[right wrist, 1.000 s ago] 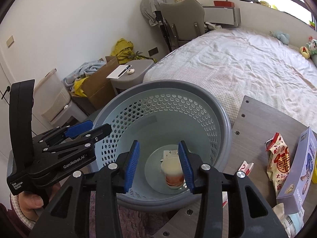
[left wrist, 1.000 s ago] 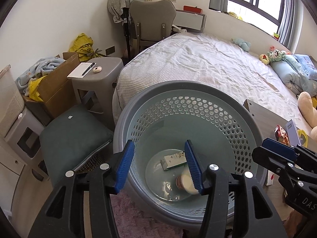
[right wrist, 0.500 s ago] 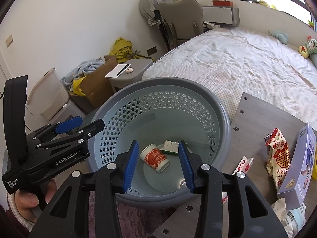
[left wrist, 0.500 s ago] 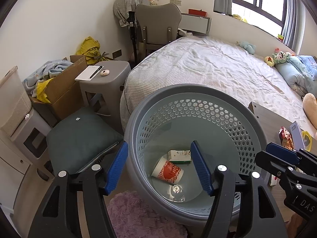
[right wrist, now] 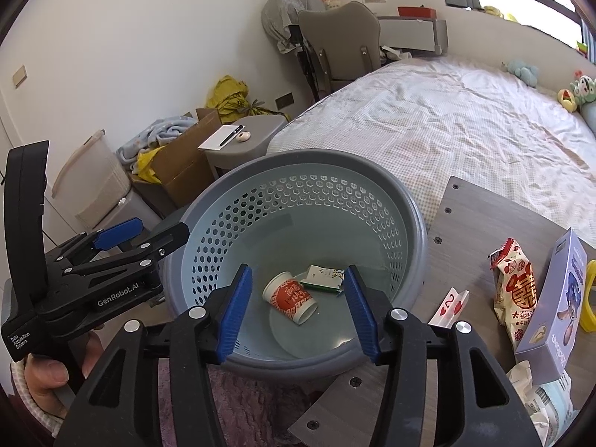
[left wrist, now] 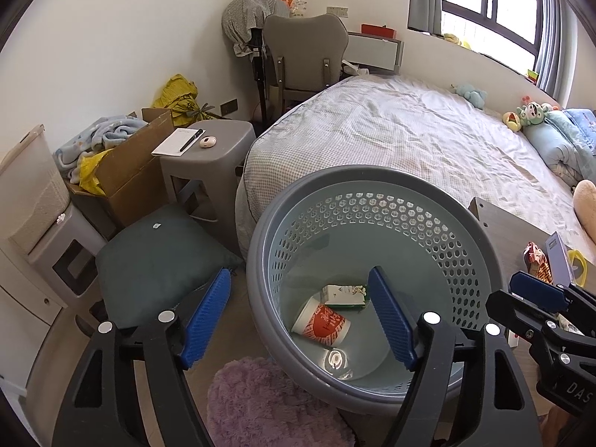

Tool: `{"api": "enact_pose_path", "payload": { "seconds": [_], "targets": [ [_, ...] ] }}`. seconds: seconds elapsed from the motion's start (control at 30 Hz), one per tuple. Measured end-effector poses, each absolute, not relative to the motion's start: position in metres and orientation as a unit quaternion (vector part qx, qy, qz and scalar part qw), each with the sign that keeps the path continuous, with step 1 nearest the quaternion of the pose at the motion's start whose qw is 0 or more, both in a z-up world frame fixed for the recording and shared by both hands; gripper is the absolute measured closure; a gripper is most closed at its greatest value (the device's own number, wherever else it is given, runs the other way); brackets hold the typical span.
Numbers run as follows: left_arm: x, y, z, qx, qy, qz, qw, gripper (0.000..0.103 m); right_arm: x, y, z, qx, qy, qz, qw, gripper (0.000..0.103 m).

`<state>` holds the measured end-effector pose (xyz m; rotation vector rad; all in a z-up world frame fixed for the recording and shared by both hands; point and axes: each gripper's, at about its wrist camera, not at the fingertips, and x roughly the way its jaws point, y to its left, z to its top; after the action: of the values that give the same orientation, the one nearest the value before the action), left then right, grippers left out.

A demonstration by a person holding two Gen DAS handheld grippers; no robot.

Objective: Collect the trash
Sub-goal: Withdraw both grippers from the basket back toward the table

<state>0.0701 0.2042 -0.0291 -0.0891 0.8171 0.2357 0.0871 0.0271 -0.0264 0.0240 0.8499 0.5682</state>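
The left gripper and right gripper, jaws opening and empty, are held over the basket, where the light, crushable paper cup, best pinched mid-wall, is seen lying beside a carton.

Left gripper fills the lower frame, jaws opening, nothing between them; right gripper at lower centre likewise opening, empty.
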Motion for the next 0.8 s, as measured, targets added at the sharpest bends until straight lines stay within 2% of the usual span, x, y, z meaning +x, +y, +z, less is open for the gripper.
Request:
{"api": "enact_pose_path", "payload": {
  "seconds": [0.33,0.4,0.6,0.8],
  "targets": [
    [0.063,0.199,-0.027,-0.038,0.398,0.114,0.909,0.026,0.073,0.02,-0.021,0.009,0.397,0.268,0.878,0.038],
    [0.061,0.197,-0.025,-0.035,0.397,0.113,0.91,0.026,0.069,0.016,-0.02,0.011,0.396,0.267,0.878,0.032],
    [0.055,0.187,-0.019,-0.032,0.393,0.102,0.913,0.025,0.055,-0.001,-0.013,0.018,0.386,0.259,0.885,0.023],
    [0.049,0.167,-0.012,-0.031,0.391,0.079,0.917,0.025,0.039,-0.032,-0.007,0.025,0.375,0.238,0.896,0.019]
  ]
}}
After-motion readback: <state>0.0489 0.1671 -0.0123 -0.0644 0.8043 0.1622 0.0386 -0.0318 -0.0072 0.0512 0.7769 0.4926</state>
